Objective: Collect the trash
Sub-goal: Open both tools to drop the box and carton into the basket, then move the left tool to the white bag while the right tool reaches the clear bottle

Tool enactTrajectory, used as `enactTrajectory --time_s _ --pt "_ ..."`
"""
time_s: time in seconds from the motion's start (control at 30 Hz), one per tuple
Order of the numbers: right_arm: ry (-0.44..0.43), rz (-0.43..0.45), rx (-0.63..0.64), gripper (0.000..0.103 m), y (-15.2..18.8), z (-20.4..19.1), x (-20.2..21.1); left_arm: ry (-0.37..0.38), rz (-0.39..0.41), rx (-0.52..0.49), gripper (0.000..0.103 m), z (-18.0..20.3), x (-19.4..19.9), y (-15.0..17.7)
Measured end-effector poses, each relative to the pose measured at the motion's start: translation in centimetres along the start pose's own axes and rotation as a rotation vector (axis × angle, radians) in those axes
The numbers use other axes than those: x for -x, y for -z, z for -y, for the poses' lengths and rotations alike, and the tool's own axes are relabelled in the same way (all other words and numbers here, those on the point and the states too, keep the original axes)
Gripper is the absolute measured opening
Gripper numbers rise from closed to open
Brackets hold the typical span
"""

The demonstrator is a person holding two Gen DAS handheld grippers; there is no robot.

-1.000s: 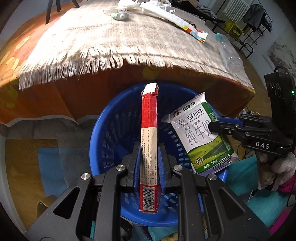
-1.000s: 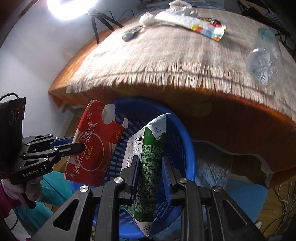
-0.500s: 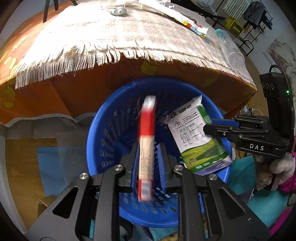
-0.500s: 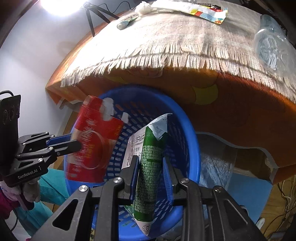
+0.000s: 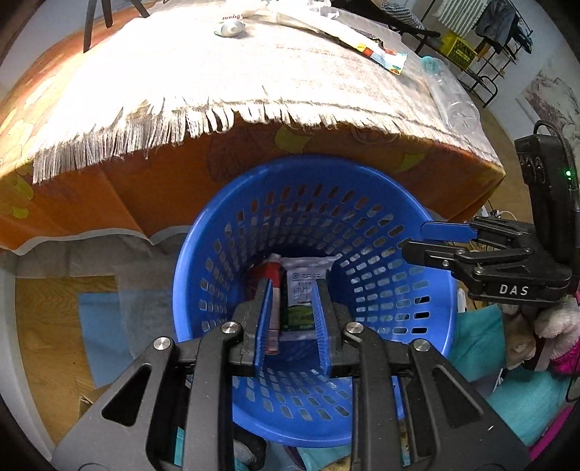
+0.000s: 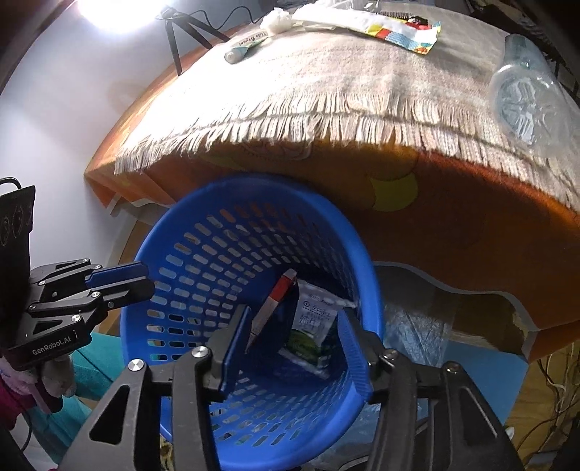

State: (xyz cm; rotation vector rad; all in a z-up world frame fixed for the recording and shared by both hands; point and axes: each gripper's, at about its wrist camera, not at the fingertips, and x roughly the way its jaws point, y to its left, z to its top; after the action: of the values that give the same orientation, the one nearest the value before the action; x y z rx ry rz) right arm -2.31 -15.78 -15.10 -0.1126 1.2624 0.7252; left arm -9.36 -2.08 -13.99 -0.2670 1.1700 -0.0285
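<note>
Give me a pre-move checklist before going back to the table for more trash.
1. Left hand-held gripper open and empty: ok.
2. Right hand-held gripper open and empty: ok.
3. Red carton inside the blue basket: ok.
4. Green milk carton inside the basket: ok.
5. Table trash in view: clear bottle, toothpaste tube, colourful wrapper: ok.
6. Basket stands steady: cannot tell.

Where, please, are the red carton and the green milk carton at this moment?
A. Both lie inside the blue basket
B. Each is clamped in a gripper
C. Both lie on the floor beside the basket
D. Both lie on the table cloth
A: the red carton and green milk carton sit at the bottom of the blue basket, and the left gripper and right gripper are open and hold nothing.
</note>
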Motion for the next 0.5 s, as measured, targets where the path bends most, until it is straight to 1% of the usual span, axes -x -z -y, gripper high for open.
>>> enactTrajectory --time_s 0.13,0.17,0.2,0.27,0.33,0.37,0.4,0.47,0.5 --pt "0.013 0.025 0.015 0.064 -0.1 -0.2 0.6 -0.006 0.009 -0.007 0.021 0.0 0.3 -0.3" --pt "0.014 0.030 0.019 0.068 -0.1 -0.3 0.9 -0.011 0.013 -0.011 0.021 0.0 0.4 -0.4" --pt "0.022 0.039 0.024 0.075 -0.2 -0.3 1.1 -0.012 0.017 -0.014 0.021 0.0 0.5 -0.5" --pt "0.049 0.072 0.038 0.080 -0.2 -0.3 1.9 -0.012 0.026 -0.010 0.021 -0.1 0.8 -1.0" --pt "0.060 0.097 0.047 0.080 -0.5 -0.4 2.6 -0.011 0.033 -0.003 0.022 -0.3 1.1 -1.7" --pt "0.066 0.108 0.048 0.080 -0.6 -0.4 3.0 -0.009 0.036 -0.003 0.028 -0.4 1.3 -2.0" --pt "0.072 0.126 0.048 0.080 -0.8 -0.4 3.6 -0.009 0.046 0.000 0.038 -0.5 1.5 -2.5" --pt "0.084 0.154 0.049 0.081 -1.1 -0.3 4.4 -0.006 0.071 0.009 0.046 -0.6 2.1 -3.3" --pt "0.089 0.166 0.052 0.082 -1.3 -0.3 4.8 -0.005 0.084 0.015 0.046 -0.8 2.4 -3.7"
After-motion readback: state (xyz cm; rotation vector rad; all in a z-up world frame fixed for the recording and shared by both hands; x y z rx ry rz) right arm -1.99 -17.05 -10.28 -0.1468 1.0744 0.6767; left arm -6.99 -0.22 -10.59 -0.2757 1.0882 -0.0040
